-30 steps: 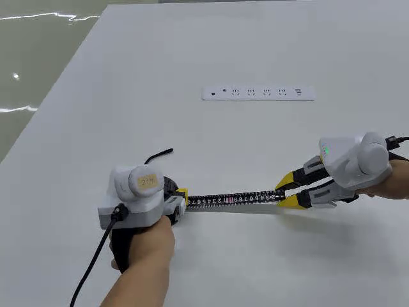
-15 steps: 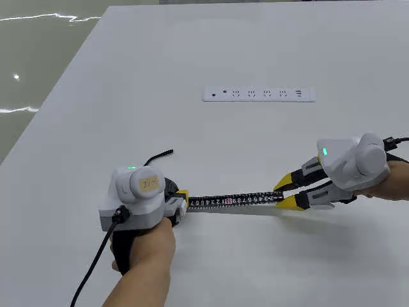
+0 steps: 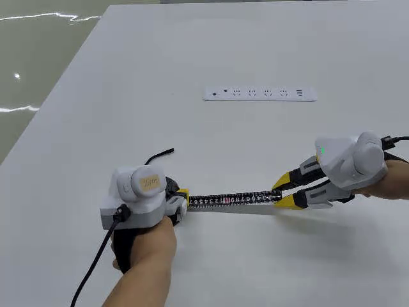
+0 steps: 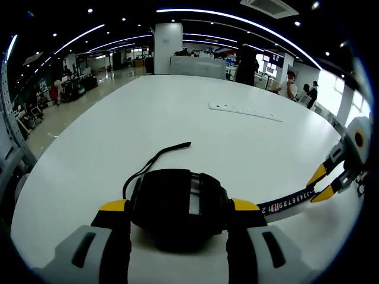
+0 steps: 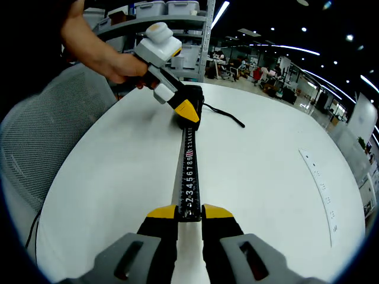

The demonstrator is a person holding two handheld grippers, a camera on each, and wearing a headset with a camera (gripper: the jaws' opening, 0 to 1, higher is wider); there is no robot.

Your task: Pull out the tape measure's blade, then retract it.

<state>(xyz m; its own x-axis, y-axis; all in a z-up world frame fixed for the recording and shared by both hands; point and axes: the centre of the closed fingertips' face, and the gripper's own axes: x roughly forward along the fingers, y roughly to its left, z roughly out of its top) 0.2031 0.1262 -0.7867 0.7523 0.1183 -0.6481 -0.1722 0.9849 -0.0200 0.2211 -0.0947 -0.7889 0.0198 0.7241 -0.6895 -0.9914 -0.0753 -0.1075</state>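
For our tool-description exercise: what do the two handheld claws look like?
Both have chunky white-grey bodies and grey jaws with pointed yellow tips. The left claw has a black handle, a black cable at its rear and a round yellowish sticker with illegible writing. The right claw shows a small green light and a dark cable.

tape measure case (image 4: pixel 177 195): set on the table (image 3: pixel 211 45) toward its near left part, gripped between the jaws of the left gripper (image 4: pixel 179 208).
blade (image 3: pixel 233 199): stretched rightward from the tape measure case, just above the table, its far end pinched between the jaws of the right gripper (image 5: pixel 189 212).
strap (image 3: pixel 160 155): laid on the table just behind the tape measure case, toward the far edge.
power strip (image 3: pixel 260 94): laid well behind the blade, nearer the far edge, roughly parallel to it.
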